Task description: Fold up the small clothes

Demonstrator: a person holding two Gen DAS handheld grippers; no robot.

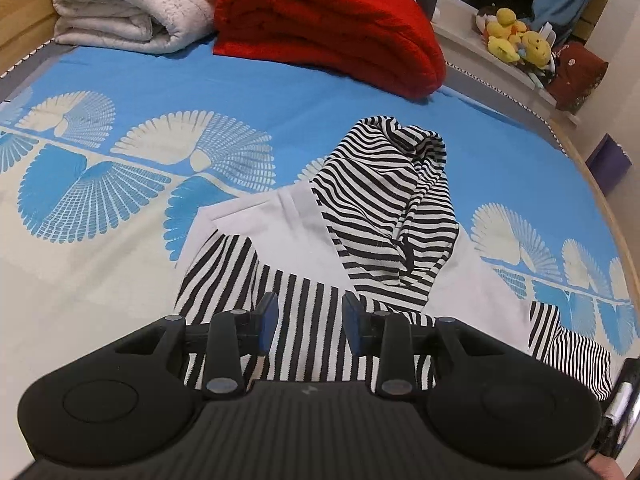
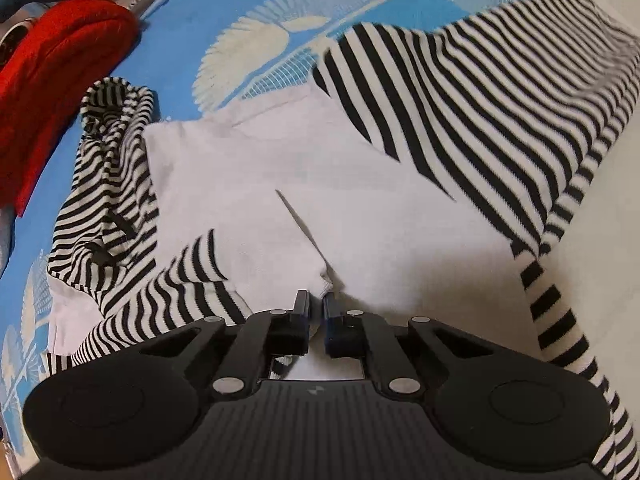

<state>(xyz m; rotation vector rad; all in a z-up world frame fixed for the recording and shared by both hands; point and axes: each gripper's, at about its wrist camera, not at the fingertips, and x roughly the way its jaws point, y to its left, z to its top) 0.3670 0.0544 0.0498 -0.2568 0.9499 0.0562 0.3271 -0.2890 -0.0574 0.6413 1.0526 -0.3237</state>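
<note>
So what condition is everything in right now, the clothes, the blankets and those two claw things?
Striped garment: lying on the bed, white body flat, sleeves partly folded in, hood bunched.
Left gripper: fingers apart over striped fabric, not pinching it.
Right gripper: fingers shut on a pinch of the white fabric.
Red blanket: folded, on the bed.
White blanket: folded, beside the red one.
Bedsheet: spread flat.

L gripper (image 1: pixel 308 322) jaws apart, R gripper (image 2: pixel 316 308) pinched closed, both angled down
</note>
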